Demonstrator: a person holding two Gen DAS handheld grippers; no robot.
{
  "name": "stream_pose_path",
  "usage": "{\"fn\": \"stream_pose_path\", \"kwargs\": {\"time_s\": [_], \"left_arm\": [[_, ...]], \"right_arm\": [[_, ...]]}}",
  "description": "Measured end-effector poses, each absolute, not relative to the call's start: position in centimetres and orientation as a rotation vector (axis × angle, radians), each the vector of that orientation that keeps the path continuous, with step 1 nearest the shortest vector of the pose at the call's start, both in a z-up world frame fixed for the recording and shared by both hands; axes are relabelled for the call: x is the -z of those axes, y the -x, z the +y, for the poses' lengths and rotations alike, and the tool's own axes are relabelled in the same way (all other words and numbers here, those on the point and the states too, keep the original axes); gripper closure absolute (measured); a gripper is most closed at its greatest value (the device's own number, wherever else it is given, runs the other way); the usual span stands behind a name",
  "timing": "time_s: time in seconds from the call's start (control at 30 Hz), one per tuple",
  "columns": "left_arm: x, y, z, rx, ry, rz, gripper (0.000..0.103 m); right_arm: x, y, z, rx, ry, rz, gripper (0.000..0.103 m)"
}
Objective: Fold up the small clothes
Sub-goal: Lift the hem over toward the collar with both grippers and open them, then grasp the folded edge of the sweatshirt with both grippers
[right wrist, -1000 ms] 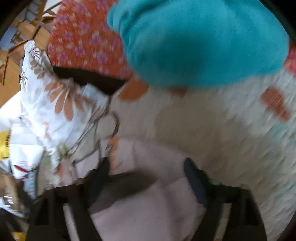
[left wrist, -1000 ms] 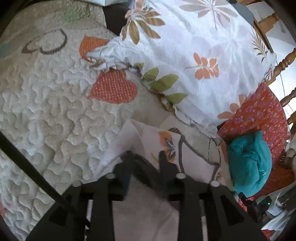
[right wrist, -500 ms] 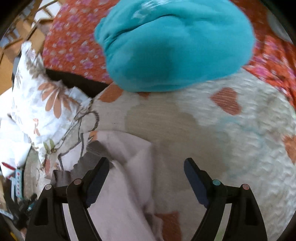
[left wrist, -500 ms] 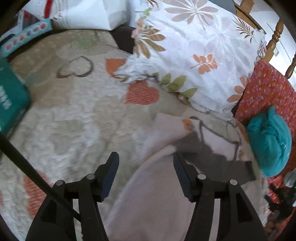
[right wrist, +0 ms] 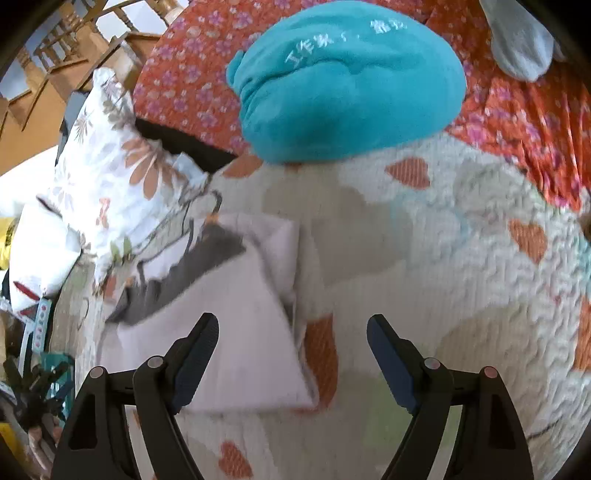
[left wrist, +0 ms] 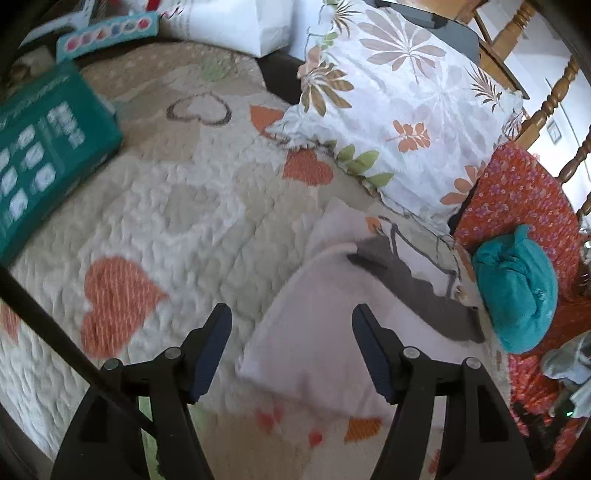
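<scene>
A pale pink folded garment (left wrist: 325, 332) with a dark grey band (left wrist: 417, 288) along its far edge lies flat on the heart-patterned quilt (left wrist: 177, 206). My left gripper (left wrist: 291, 350) hovers over its near left corner, jaws opening, with nothing pressed between the pads. In the right wrist view the same pink garment (right wrist: 229, 332) lies to the lower left. My right gripper (right wrist: 291, 354) stands wide open above its right edge and holds nothing. A bundled teal garment (right wrist: 347, 85) rests on the orange floral cloth (right wrist: 184, 81) beyond.
A floral pillow (left wrist: 399, 110) lies behind the garment. A teal box (left wrist: 40, 155) sits at the left, a white bag (left wrist: 240, 22) at the back. The teal bundle (left wrist: 517, 291) and wooden bed rails (left wrist: 554, 92) are at the right. A grey sock-like item (right wrist: 517, 37) lies top right.
Both grippers drew back from the garment and rose. The left gripper was shut on the pink cloth, let it go and spread its jaws. The garment now lies flat and folded.
</scene>
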State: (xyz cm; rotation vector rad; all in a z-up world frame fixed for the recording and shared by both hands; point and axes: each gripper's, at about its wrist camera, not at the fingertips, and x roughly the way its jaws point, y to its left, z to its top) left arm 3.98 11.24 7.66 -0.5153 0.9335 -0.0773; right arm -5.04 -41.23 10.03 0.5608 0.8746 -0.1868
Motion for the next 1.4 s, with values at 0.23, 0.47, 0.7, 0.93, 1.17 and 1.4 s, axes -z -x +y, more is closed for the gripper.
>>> {"fn": "stream_pose_path", "kwargs": {"time_s": [0.23, 0.47, 0.7, 0.93, 1.17, 1.4], "left_arm": [[-5.5, -0.7, 10.7, 0.102, 0.541, 0.991, 0.036], [-3.8, -0.2, 10.8, 0.098, 0.549, 1.027, 0.035], [-0.7, -1.5, 10.5, 0.125, 0.598, 1.084, 0.028], [-0.3, -5.1, 8.4, 0.171, 0.607, 1.047, 0.02], [-0.6, -8.5, 5.8, 0.164, 0.536, 1.047, 0.083], [-5.9, -5.1, 5.7, 0.251, 0.515, 1.014, 0.089]], "right_arm": [[-8.1, 7.4, -40.0, 0.173, -0.584, 0.919, 0.017], [-5.9, 9.4, -39.4, 0.127, -0.682, 0.944, 0.017], [-2.5, 9.0, -39.7, 0.068, -0.834, 0.939, 0.016], [-1.9, 4.6, -40.3, 0.061, -0.862, 0.873, 0.016], [-1.2, -0.1, -39.7, 0.086, -0.807, 0.859, 0.063], [-4.4, 1.7, -40.6, -0.025, -0.844, 0.842, 0.083]]}}
